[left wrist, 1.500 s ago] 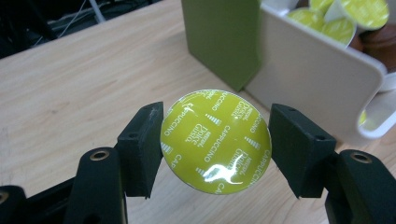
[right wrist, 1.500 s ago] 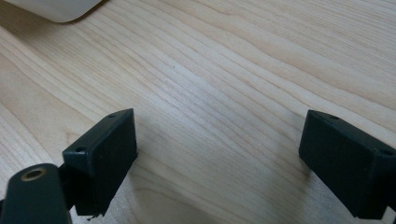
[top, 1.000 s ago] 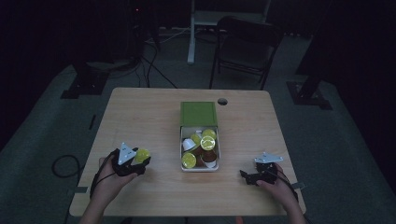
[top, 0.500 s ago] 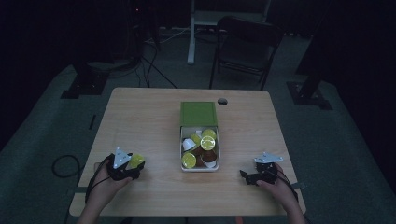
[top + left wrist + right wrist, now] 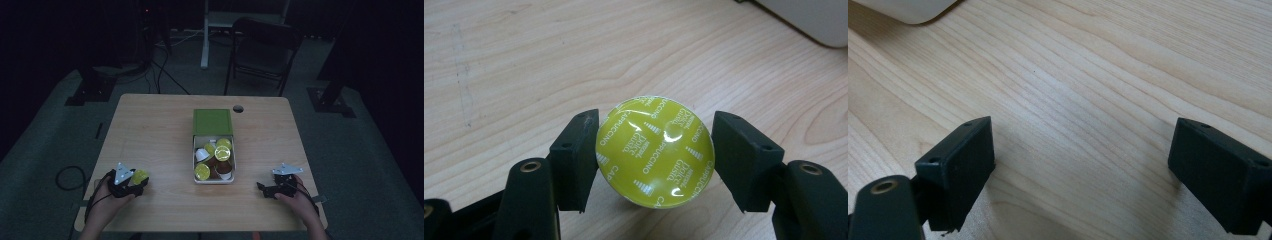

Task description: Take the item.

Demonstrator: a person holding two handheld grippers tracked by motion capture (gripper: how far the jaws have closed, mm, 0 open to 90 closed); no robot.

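My left gripper (image 5: 136,183) sits near the table's front left corner, shut on a yellow coffee capsule (image 5: 140,176). In the left gripper view the capsule (image 5: 655,151), with a yellow foil lid printed "Cappuccino", is pressed between both jaws just above the wood. A white box (image 5: 214,159) with a green lid (image 5: 212,121) stands at the table's middle and holds several capsules, yellow, brown and white. My right gripper (image 5: 261,188) rests at the front right, right of the box. Its jaws stand wide apart in the right gripper view (image 5: 1083,175), with bare wood between them.
The wooden table (image 5: 150,135) has a cable hole (image 5: 238,108) near its far edge. A folding chair (image 5: 262,50) and stand legs sit on the dark floor behind. A corner of the white box (image 5: 819,22) shows at the top right in the left gripper view.
My left gripper has moved with the yellow capsule toward the table's front edge and slightly lower. The right gripper has stayed where it was.
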